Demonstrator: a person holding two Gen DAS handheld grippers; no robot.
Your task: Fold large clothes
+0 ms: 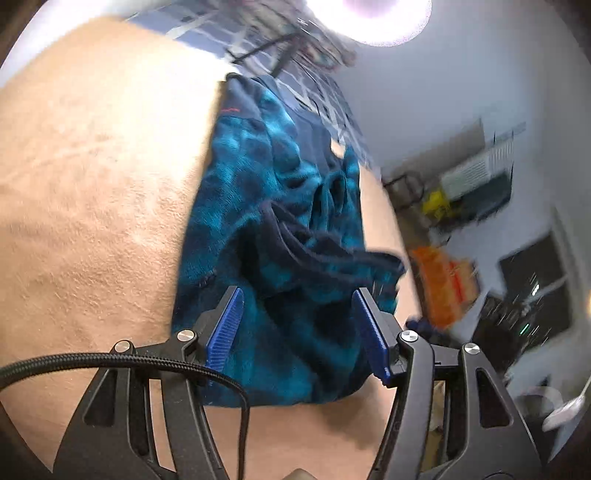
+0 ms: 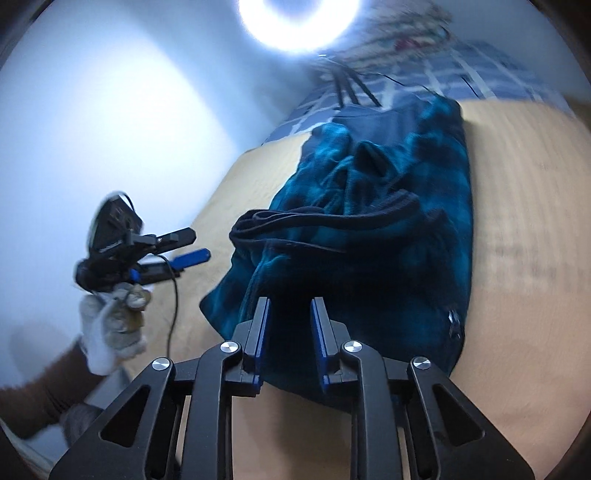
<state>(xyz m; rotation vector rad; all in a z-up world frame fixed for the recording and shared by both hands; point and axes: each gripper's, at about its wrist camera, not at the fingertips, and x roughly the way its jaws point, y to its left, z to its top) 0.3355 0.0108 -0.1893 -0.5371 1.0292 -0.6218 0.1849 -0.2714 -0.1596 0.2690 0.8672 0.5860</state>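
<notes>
A blue tie-dye fleece garment (image 1: 258, 192) (image 2: 388, 229) lies folded into a long bundle on a tan bed cover (image 1: 92, 184) (image 2: 517, 258). A dark ribbed band (image 1: 295, 240) (image 2: 332, 218) lies rumpled across its top, and a zipper (image 2: 452, 325) shows at the near right edge. My left gripper (image 1: 298, 292) hovers above the garment's near end with its blue pads wide apart and nothing between them. In the right wrist view the left gripper (image 2: 195, 244) hangs off the bed's left side in a gloved hand (image 2: 110, 332). My right gripper (image 2: 291, 301) stands over the near end with a narrow gap and no cloth pinched.
A bright ring light (image 1: 384, 18) (image 2: 299, 22) on a dark tripod (image 2: 351, 88) stands past the bed's far end, over blue checked bedding (image 1: 321, 96) (image 2: 461, 70). Beside the bed are an orange item (image 1: 443, 280), shelving clutter (image 1: 472, 184) and a dark window (image 1: 535, 280). A white wall (image 2: 110, 129) runs along the other side.
</notes>
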